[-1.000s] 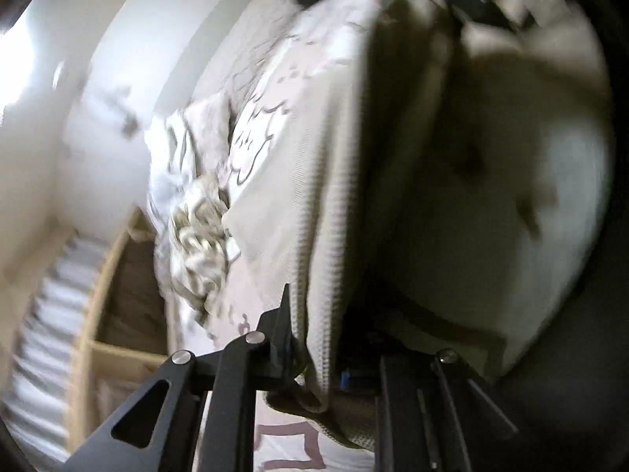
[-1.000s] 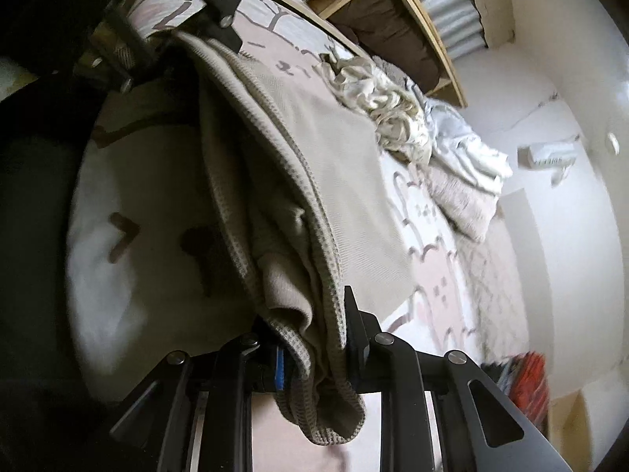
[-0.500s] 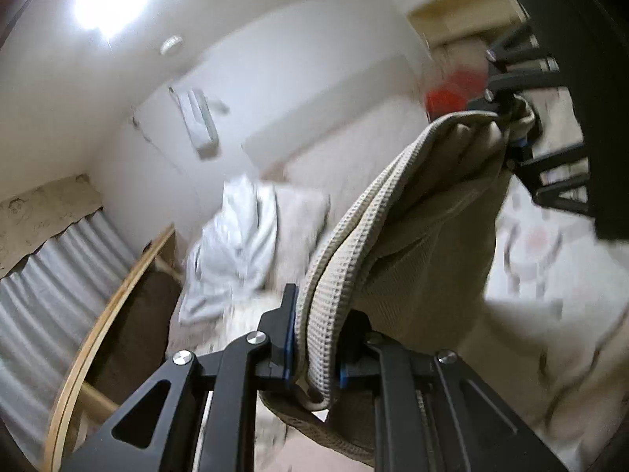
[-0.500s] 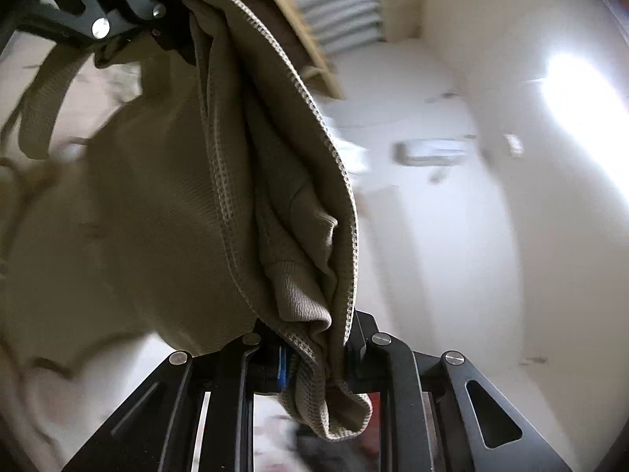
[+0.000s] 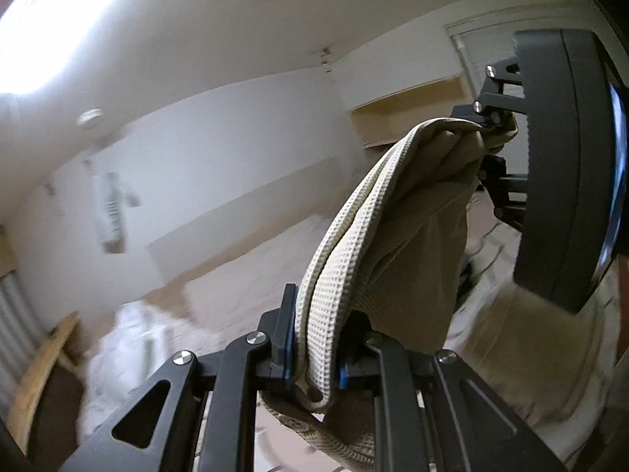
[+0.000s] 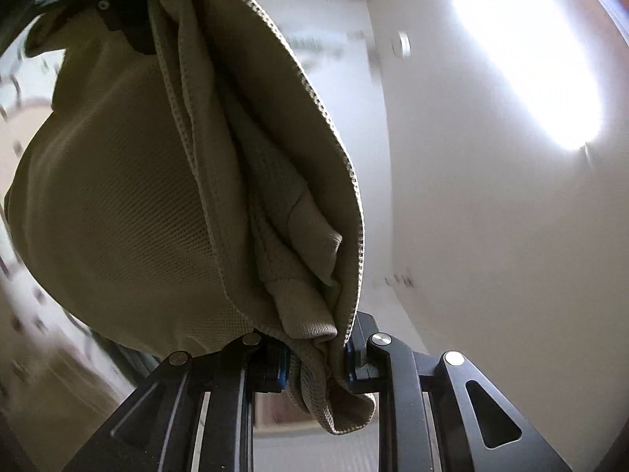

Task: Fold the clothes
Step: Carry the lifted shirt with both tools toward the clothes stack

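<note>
Above the bed (image 5: 251, 275), we hold a beige waffle-knit garment (image 5: 377, 228) stretched between our 2 grippers, clear of the bedding. In the left wrist view, the left gripper (image 5: 314, 358) has its fingers (image 5: 284, 338) pinching a folded, ribbed edge of the garment, the blue pads pressed against the cloth on both sides, with a short tail of fabric hanging below them. From there the garment rises up and to the right to the right gripper (image 5: 489, 122), which shows at the far end of the cloth, its fingers closed on the bunched corner. In the right wrist view, the right gripper (image 6: 314, 358) likewise clamps several gathered layers, a ribbed cuff among them, and the body of the garment (image 6: 129, 196) bellies out to the left of it and runs up to the left gripper (image 6: 118, 8) at the top edge of that view. Beyond the garment, the bed lies low and blurred, with a rumpled white heap (image 5: 129, 338) on it and a curved wooden frame (image 5: 39, 369) beside that heap. Behind the bed stands a white wall (image 5: 236, 149), and a bright ceiling light (image 6: 526, 63) glares above it.
</note>
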`<act>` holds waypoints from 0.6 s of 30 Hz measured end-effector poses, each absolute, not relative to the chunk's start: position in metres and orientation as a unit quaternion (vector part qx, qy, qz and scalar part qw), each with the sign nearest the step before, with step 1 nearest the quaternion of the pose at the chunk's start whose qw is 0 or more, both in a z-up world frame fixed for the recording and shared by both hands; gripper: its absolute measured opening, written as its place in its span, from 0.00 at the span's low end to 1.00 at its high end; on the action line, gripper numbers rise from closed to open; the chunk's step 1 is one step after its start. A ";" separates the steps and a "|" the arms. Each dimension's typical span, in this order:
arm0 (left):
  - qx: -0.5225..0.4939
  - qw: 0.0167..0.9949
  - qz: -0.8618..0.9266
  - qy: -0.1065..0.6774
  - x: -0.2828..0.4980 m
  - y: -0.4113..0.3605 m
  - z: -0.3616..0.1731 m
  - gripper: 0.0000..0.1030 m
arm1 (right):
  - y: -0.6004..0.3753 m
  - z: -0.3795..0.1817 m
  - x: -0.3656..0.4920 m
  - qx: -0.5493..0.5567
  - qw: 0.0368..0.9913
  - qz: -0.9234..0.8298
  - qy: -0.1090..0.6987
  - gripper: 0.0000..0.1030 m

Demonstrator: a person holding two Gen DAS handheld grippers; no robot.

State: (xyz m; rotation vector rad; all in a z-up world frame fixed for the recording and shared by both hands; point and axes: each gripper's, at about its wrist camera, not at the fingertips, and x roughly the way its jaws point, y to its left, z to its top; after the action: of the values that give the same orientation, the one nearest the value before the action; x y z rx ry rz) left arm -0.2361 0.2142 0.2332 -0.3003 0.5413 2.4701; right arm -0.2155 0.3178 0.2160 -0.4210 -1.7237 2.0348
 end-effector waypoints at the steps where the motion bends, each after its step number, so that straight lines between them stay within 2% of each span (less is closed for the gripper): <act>1: -0.115 0.303 0.925 0.200 -0.241 0.232 0.235 0.15 | 0.334 0.218 -0.217 -0.160 0.231 0.731 -0.622 0.19; 9: -0.116 0.337 0.909 0.215 -0.265 0.351 0.235 0.15 | 0.443 0.212 -0.234 -0.209 0.298 0.713 -0.600 0.19; 18: -0.095 0.330 0.907 0.244 -0.262 0.406 0.230 0.16 | 0.506 0.200 -0.244 -0.220 0.322 0.728 -0.564 0.19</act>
State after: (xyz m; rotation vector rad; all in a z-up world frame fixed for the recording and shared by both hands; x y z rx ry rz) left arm -0.2624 0.4060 0.2301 -0.2488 0.6381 2.3721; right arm -0.2441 0.5061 0.2003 -0.5780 -1.4794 1.9111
